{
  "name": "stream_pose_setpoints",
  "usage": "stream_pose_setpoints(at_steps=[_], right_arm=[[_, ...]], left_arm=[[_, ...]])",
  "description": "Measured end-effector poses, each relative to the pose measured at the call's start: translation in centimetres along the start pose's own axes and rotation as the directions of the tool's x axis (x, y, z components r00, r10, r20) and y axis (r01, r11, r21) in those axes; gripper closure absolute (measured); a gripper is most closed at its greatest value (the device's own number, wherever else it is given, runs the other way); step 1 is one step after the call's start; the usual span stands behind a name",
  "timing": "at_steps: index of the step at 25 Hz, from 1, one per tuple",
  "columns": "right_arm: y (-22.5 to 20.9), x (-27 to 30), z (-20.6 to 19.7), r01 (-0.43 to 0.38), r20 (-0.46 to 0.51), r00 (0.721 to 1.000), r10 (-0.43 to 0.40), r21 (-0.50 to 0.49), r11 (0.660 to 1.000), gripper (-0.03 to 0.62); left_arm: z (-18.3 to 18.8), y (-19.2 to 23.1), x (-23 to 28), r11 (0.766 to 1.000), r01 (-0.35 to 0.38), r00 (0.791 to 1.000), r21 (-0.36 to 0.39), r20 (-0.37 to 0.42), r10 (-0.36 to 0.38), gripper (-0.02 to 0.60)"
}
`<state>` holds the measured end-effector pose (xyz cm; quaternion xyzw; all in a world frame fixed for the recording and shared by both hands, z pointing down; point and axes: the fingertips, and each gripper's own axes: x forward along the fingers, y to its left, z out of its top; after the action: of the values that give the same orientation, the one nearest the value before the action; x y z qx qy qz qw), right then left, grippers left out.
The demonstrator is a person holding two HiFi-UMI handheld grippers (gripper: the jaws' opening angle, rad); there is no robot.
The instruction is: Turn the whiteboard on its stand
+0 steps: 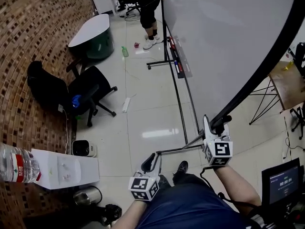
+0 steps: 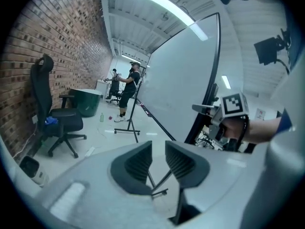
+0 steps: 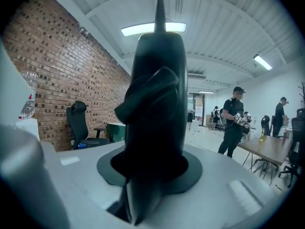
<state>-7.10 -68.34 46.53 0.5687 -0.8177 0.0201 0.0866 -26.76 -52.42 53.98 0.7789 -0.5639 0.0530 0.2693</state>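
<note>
Of the two grippers, the left gripper [image 1: 151,163] hangs low, its jaws slightly apart and holding nothing. The right gripper [image 1: 213,127] is clamped on the black edge of the single whiteboard [image 1: 224,42], which slants on its stand [image 1: 177,92]. Beyond are one water dispenser [image 1: 62,168], one office chair [image 1: 88,92] and one standing person [image 1: 150,6].

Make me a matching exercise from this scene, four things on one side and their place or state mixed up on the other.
Things:
1 left gripper
2 right gripper
3 office chair
4 water bottle

Place or state:
A on the white box
B clamped on the whiteboard frame
C jaws apart, empty
D beside the brick wall

Pairs: 1-C, 2-B, 3-D, 4-A
</note>
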Motion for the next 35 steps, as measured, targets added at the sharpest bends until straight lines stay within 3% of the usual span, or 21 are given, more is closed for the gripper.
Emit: stream_pose_setpoints(at_steps=[7, 12, 21, 25, 29, 32, 35], right_arm=[[-0.2, -3.3, -0.1, -0.001, 0.008, 1.0, 0.001, 0.012, 1.0, 0.462], [0.0, -5.2, -0.6, -0.001, 0.004, 1.0, 0.001, 0.01, 1.0, 0.462], [1.3, -7.3, 0.4, -0.016, -0.015, 1.0, 0.015, -0.017, 1.0, 0.462], [1.9, -8.6, 1.4, -0.005, -0.018, 1.0, 0.004, -0.023, 1.0, 0.461], [2.4, -10.5, 0.1, -0.014, -0.006, 1.0, 0.014, -0.004, 1.0, 0.461], [2.5, -12.1, -1.1, -0.027, 0.009, 1.0, 0.026, 0.016, 1.0, 0.457], [2.9, -13.5, -2.1, -0.054, 0.037, 0.998, 0.053, 0.032, 0.998, 0.456]], left_arm=[[-4.0, -0.4, -3.1, 0.996, 0.036, 0.999, -0.076, -0.018, -0.037, 0.492], [-4.4, -1.7, -4.6, 0.998, 0.037, 0.999, -0.059, -0.005, -0.037, 0.497], [-5.0, -6.3, -7.0, 0.998, -0.053, 0.998, -0.045, -0.021, 0.052, 0.497], [-7.6, -10.1, -8.7, 0.998, -0.055, 0.996, -0.015, -0.075, 0.053, 0.497], [-11.0, -10.3, -11.1, 0.995, -0.096, 0.989, -0.015, -0.116, 0.094, 0.497], [-11.5, -9.8, -12.0, 0.993, -0.117, 0.989, -0.016, -0.091, 0.115, 0.497], [-10.6, -10.2, -12.4, 0.996, -0.093, 0.994, 0.005, -0.05, 0.093, 0.497]])
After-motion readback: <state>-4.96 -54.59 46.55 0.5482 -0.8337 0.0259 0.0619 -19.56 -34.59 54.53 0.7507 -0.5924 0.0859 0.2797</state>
